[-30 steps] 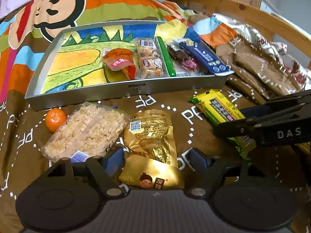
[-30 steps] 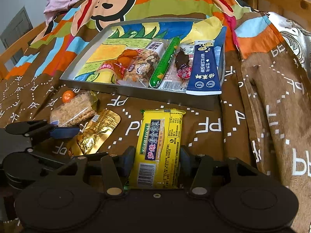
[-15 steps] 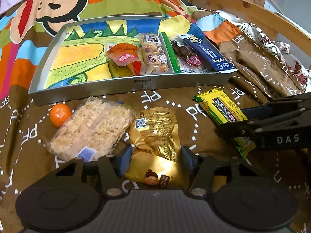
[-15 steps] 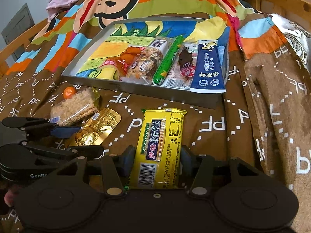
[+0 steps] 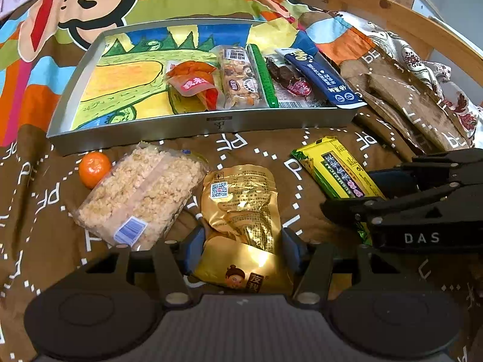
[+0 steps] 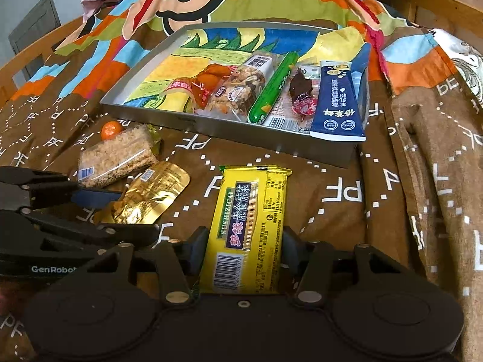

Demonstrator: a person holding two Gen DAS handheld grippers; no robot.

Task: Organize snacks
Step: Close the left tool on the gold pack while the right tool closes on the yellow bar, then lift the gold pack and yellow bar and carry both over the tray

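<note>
Snacks lie spread over a brown blanket (image 5: pixel 265 147) printed with white "PF" letters, and more sit in a shallow metal tray (image 5: pixel 193 125) further back.

From the left wrist view, the left gripper (image 5: pixel 243 252) is low over the blanket with its fingers spread on either side of a gold foil pouch (image 5: pixel 241 208). The blue pads sit close to the pouch's edges, though I cannot tell whether they touch it. The pouch carries a QR code, small print and a cartoon face with Chinese characters near its lower end. Just to its left lies a clear bag of puffed rice cake (image 5: pixel 139 196) with a blue barcode label, and a small orange (image 5: pixel 94 169) rests by the tray wall. At the right, the other gripper's body reads "DAS".

From the right wrist view, the right gripper (image 6: pixel 243 249) points toward the tray with its fingers spread around the near end of a yellow packet (image 6: pixel 250 226). That packet reads "SUSHIZICAI" beside Chinese characters, with a barcode at the near end. In the tray, a dark blue packet (image 6: pixel 338 102) with white Chinese writing leans over the front wall, next to a green stick (image 6: pixel 273 90). The left tool beside it reads "GenRobot".
</note>
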